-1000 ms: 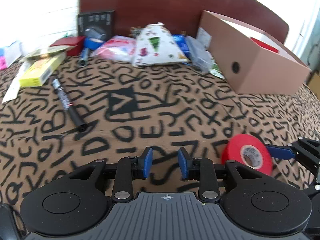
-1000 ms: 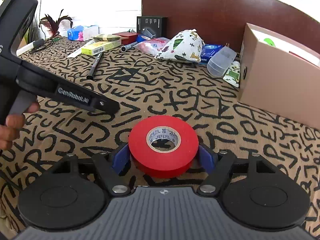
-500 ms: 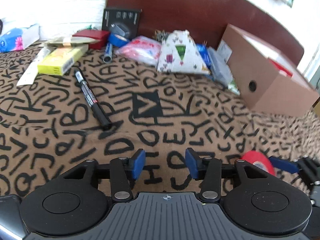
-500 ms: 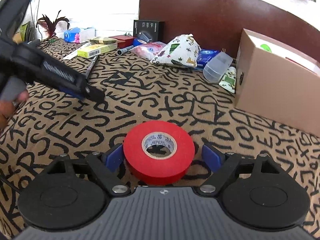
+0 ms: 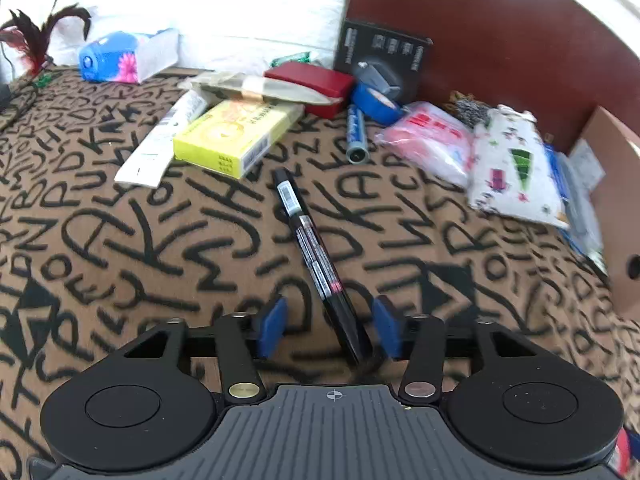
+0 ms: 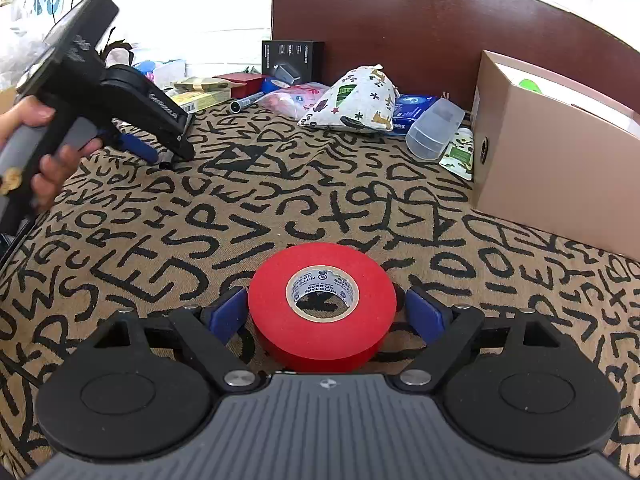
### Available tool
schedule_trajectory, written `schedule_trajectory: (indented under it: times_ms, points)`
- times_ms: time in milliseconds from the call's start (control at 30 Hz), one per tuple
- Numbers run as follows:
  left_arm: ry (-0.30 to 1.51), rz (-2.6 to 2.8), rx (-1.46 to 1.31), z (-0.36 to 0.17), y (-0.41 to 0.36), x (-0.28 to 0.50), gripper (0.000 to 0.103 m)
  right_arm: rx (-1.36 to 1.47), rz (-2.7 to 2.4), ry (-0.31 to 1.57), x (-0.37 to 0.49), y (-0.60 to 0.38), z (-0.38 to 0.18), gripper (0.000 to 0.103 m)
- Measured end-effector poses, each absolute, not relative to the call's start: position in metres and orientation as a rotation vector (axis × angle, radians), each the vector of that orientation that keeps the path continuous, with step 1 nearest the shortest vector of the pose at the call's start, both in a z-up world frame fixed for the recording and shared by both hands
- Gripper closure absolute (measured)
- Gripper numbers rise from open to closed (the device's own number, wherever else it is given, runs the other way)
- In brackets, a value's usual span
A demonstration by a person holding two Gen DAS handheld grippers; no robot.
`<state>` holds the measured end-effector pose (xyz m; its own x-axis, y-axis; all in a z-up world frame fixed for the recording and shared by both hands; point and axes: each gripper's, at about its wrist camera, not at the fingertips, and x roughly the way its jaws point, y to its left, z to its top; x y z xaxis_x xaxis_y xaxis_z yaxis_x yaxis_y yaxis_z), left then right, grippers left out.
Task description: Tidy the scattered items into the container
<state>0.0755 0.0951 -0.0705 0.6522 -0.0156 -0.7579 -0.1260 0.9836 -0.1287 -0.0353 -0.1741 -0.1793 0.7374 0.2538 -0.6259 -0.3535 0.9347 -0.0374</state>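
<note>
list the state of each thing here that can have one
left gripper: open, closing around the marker's near end, not yet gripping
right gripper: open, pads clear of the tape
marker: capped, lying flat
red tape: lying flat between the jaws
box: open on top, things inside

The red tape roll (image 6: 322,306) core reads "NITTO TAPE NO.2828".

red tape roll (image 6: 322,304), black marker (image 5: 316,256), tan blanket (image 6: 240,216) patterned with black letters, brown cardboard box (image 6: 552,168).
</note>
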Motion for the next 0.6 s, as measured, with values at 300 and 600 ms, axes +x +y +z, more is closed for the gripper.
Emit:
schedule_trajectory:
  times_ms: [300, 600]
  points:
    - [0.873, -0.073, -0.12, -0.067, 0.072, 0.061, 0.094, -0.157, 0.347, 0.665, -0.033, -0.17, -0.179, 0.02]
    - [0.881, -0.245, -0.009, -0.07, 0.018, 0.038, 0.077, -0.14, 0.349, 0.668, -0.038, -0.177, -0.177, 0.025]
